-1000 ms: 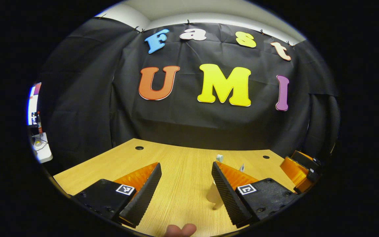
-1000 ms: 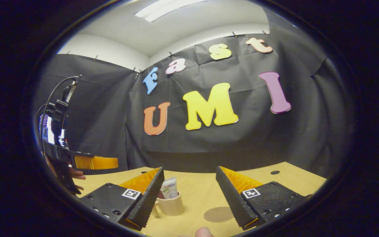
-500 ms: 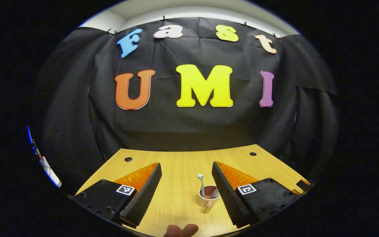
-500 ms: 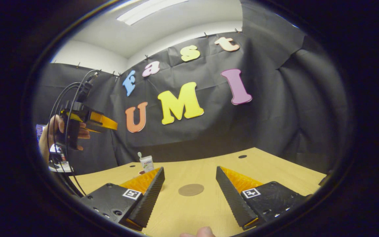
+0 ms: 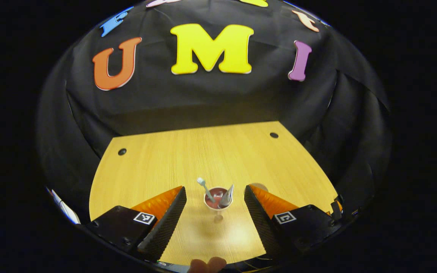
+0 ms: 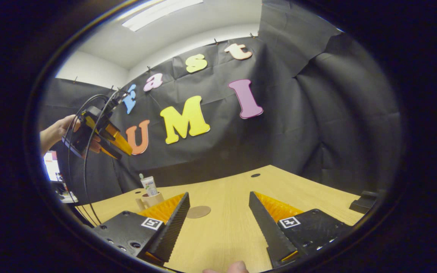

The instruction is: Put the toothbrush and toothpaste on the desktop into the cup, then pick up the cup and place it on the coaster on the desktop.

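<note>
A beige cup [image 5: 217,202] stands on the wooden desktop [image 5: 188,155], with a toothbrush [image 5: 205,186] and a toothpaste tube [image 5: 227,196] upright inside it. My left gripper [image 5: 214,189] hangs open high above the cup and looks down on it, touching nothing. In the right gripper view a hand holds that left gripper [image 6: 102,133] up at the left, over the cup [image 6: 152,199] and toothpaste [image 6: 149,185]. A round brown coaster [image 6: 198,211] lies flat to the right of the cup. My right gripper [image 6: 219,195] is open and empty, low over the desk.
Cable holes [image 5: 122,151] [image 5: 274,135] mark the desktop's far corners, near the black cloth wall. A dark object [image 6: 362,200] lies at the desk's right edge. A lit screen [image 6: 51,167] stands beyond the left side. Bare wood [image 6: 233,223] stretches ahead of my right gripper.
My left gripper has risen and tipped down, so the cup now lies below between its fingers. My right gripper has swung away to the right; cup and coaster slid left in its view.
</note>
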